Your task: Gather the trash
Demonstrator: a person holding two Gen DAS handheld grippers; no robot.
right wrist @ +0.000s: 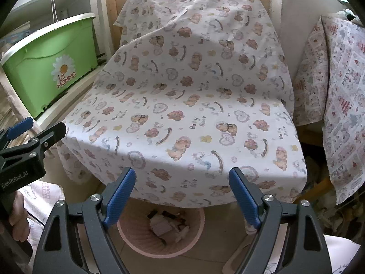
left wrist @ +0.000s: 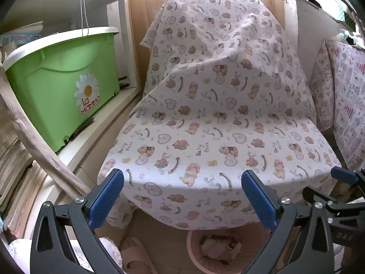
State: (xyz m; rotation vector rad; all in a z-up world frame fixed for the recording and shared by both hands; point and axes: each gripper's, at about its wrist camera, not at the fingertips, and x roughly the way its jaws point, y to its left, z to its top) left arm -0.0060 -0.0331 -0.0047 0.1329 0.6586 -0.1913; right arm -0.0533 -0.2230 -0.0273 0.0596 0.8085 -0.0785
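Below, pink bin [right wrist: 136, 239] holds scraps [right wrist: 164, 226]

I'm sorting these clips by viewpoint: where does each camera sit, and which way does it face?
Left wrist: on the left gripper, facing the sheet-covered chair; its open fingers and the right gripper's tip show.
Right wrist: on the right gripper, facing the same chair; its open fingers and the left gripper show.
Shared: chair, green box, pink bin.
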